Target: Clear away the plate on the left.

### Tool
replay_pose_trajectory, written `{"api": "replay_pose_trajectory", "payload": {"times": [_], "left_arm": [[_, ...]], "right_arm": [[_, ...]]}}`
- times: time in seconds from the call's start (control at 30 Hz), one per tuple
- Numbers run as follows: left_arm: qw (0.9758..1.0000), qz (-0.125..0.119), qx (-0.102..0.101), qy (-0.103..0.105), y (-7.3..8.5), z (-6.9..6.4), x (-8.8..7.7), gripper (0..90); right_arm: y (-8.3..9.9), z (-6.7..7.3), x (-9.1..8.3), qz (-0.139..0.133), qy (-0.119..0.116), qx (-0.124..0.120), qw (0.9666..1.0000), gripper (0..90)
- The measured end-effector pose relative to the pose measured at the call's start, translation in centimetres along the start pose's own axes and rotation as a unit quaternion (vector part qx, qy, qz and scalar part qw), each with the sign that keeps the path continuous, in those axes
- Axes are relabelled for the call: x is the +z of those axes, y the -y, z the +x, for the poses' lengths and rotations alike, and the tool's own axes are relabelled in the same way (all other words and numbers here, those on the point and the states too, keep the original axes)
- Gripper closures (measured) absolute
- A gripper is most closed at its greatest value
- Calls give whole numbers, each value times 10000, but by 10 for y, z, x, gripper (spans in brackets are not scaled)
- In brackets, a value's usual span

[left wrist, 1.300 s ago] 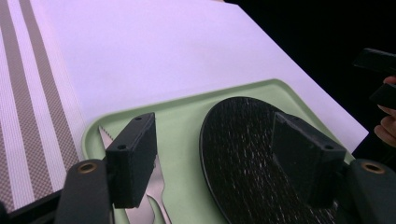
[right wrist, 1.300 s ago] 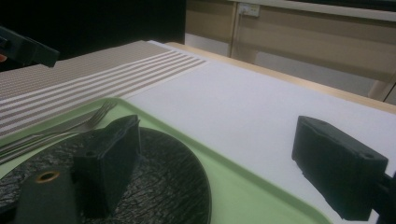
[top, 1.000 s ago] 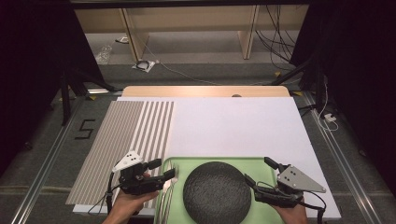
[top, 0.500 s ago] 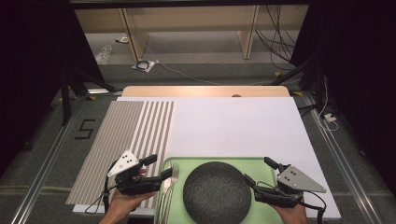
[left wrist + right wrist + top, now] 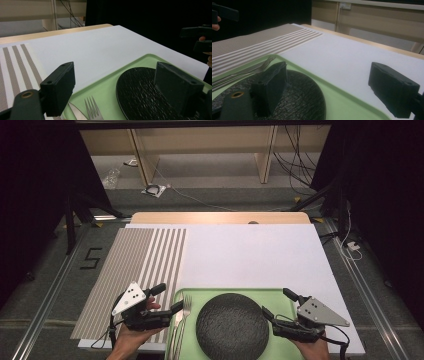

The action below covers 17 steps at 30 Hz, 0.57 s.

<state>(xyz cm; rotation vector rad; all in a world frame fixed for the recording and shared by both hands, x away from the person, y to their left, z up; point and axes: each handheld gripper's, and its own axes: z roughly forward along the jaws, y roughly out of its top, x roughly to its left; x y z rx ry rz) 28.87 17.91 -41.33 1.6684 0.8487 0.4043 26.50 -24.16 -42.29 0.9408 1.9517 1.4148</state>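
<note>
High view: your left gripper (image 5: 172, 299) sits at the left rim of the green tray (image 5: 280, 347), jaws just opened wide, nothing between them; fork (image 5: 183, 317) lies just beside, on the tray. Your right gripper (image 5: 277, 305) is released at the black plate (image 5: 232, 326).

Left gripper view: fork (image 5: 93, 112) and knife (image 5: 76, 113) lie below the spread jaws.

Right gripper view: jaws apart, straddling the plate's (image 5: 304, 97) edge.

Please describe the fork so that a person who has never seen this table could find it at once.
Look at the green tray at the near edge of the white table. A round black plate lies in its middle; the fork lies left of the plate, just inside the tray's left rim, tines pointing away from the person. It is shiny metal with tines, while the knife beside it has a blade.
</note>
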Motion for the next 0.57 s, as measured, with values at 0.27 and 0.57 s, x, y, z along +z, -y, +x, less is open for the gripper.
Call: {"api": "replay_pose_trajectory", "payload": {"times": [0.27, 0.57], "left_arm": [[10000, 4, -42, 0, 0, 1, 0, 166], [9999, -22, -102, -16, 0, 2, 0, 166]], "right_arm": [[0, 0, 0, -10, 4, 1, 10000, 162], [0, 0, 1, -11, -4, -6, 10000, 163]]}}
